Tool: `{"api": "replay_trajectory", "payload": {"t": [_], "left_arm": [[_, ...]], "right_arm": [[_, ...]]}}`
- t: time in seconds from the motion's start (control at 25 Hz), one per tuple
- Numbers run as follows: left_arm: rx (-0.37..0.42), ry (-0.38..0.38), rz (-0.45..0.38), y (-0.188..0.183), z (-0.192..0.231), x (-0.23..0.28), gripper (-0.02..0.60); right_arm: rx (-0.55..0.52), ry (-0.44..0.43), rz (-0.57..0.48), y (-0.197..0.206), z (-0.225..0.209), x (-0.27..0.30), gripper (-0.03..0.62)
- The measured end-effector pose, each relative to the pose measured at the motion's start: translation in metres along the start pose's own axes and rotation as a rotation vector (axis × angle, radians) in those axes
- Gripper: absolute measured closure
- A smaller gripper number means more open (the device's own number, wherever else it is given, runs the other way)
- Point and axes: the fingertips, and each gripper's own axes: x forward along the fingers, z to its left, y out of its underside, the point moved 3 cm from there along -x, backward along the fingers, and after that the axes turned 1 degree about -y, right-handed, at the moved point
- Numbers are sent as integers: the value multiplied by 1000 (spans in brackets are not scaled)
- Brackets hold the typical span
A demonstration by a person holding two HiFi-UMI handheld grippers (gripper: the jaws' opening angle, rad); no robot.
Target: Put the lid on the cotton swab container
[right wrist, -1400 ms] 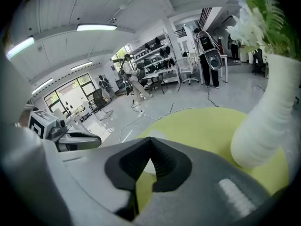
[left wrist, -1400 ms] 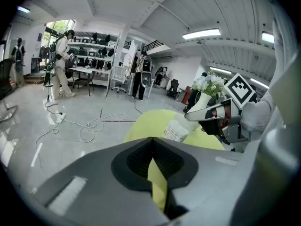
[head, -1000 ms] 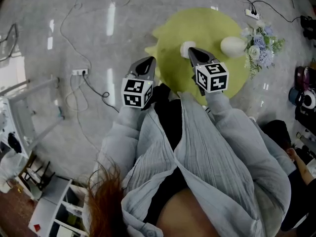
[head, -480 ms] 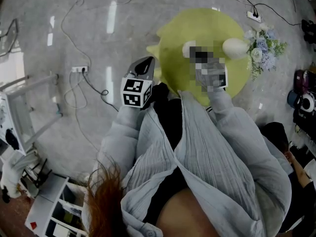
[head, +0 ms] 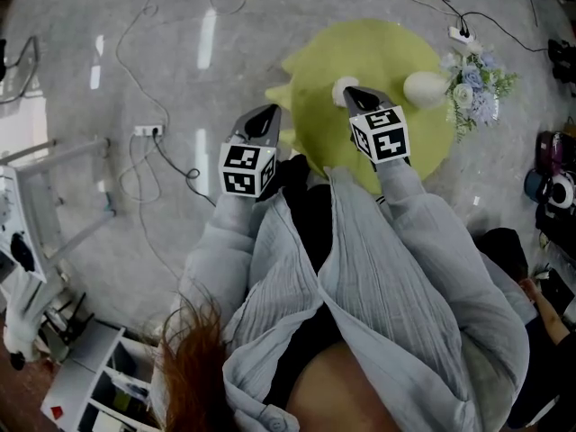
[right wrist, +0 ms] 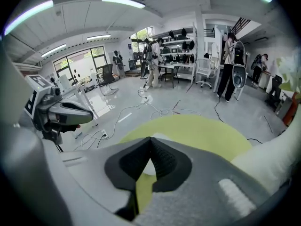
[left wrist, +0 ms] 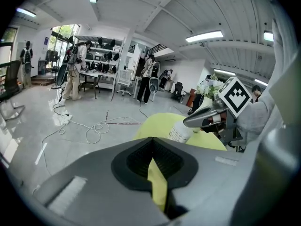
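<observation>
A white cylindrical cotton swab container [head: 341, 86] stands on a round yellow-green table [head: 396, 48]. In the left gripper view the container [left wrist: 180, 132] shows printed text on its side. I cannot make out a separate lid. My right gripper [head: 351, 93] hangs over the table with its tip right next to the container, jaws shut and empty; its own view shows the container [right wrist: 146, 166] white through the gap below the closed tips. My left gripper [head: 269, 113] is shut and empty, just off the table's left edge.
A white vase [head: 423, 85] and a flower bunch [head: 477, 81] stand at the table's right side. Cables and a power strip [head: 144, 131] lie on the grey floor to the left. A white frame [head: 54, 187] and a shelf [head: 99, 376] stand at far left. People stand far back.
Both grippers stay about where they were, shut. Only the head view has shifted slightly.
</observation>
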Motion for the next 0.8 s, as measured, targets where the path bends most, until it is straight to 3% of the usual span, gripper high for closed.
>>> {"api": "replay_trajectory", "payload": {"t": [0.28, 0.8], "left_arm": [[-17, 8, -58, -11, -5, -17, 563], [83, 28, -132, -25, -53, -48, 563]], "right_arm": [[51, 2, -112, -13, 0, -23, 592], [123, -14, -291, -11, 16, -96, 592]]}}
